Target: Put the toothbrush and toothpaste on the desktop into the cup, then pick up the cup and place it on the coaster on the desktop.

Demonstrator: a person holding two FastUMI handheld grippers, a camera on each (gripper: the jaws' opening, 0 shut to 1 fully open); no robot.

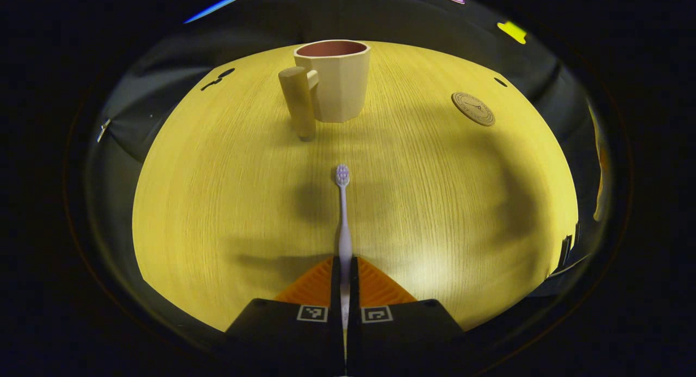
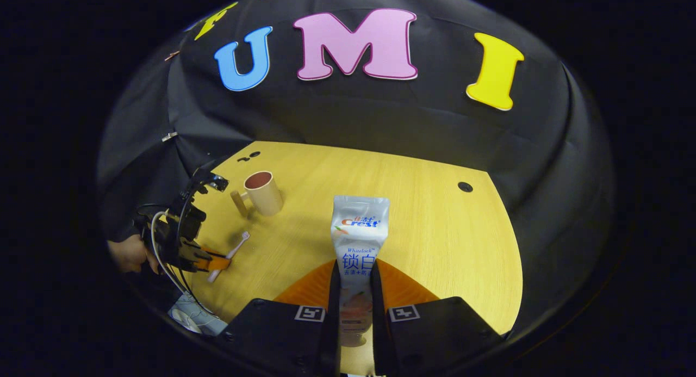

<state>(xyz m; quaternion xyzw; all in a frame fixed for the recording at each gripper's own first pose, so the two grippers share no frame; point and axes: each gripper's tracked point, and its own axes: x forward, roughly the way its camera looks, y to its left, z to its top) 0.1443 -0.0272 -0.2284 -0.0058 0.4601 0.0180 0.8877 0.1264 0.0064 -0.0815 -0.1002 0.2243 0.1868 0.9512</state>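
Toothbrush (image 1: 343, 214) over yellow wood desktop (image 1: 217, 203), black cloth wall (image 2: 380, 116) behind

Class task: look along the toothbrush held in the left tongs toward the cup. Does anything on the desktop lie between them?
Nothing visible does. The left tongs grip the toothbrush, whose head points at the cup across bare desktop. The coaster lies well off to the side.

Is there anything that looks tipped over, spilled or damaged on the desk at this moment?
Nothing stands out. The cup is upright and empty, and the coaster lies flat. The left gripper holds the toothbrush, the right gripper the toothpaste.
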